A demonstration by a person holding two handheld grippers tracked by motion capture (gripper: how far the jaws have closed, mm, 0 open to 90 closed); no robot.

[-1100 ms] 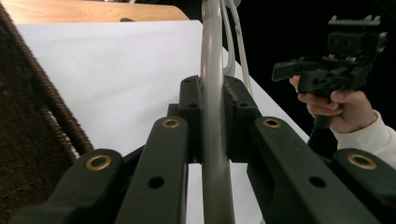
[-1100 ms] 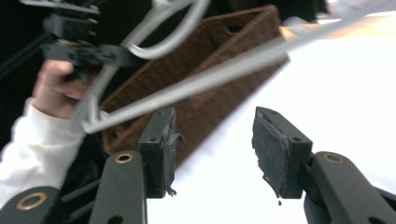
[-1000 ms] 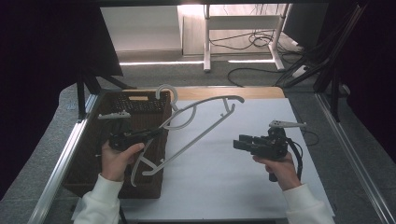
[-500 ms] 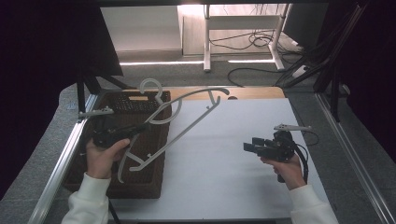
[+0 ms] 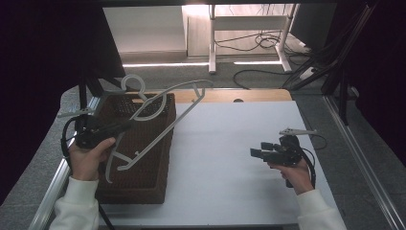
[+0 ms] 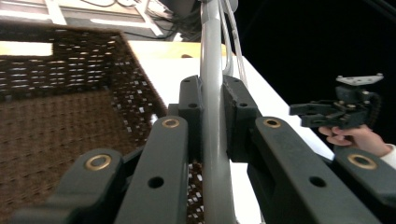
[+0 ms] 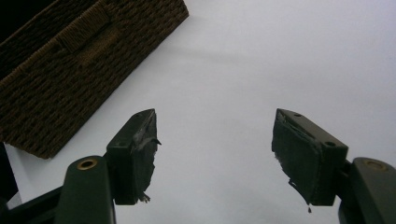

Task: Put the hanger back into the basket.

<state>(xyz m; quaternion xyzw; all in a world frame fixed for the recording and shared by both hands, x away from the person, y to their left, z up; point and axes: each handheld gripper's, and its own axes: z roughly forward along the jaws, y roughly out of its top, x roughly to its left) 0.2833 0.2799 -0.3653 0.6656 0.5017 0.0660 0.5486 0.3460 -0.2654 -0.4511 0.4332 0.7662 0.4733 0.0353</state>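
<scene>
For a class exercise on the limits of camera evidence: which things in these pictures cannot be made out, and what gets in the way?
- Basket floor: high view, blocked by the hanger and the left gripper.
- Hanger's hook and ends: left gripper view, cut off by the top edge.
- Basket's far end: right gripper view, cut off by the left edge.
- Right gripper pads: high view, too small.

Left tool clamped – right tool jaws just opening, empty.

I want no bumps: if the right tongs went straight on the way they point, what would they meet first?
Probably the wicker basket; the open right tongs point leftward across bare white table, though their downward tilt is unclear.
</scene>
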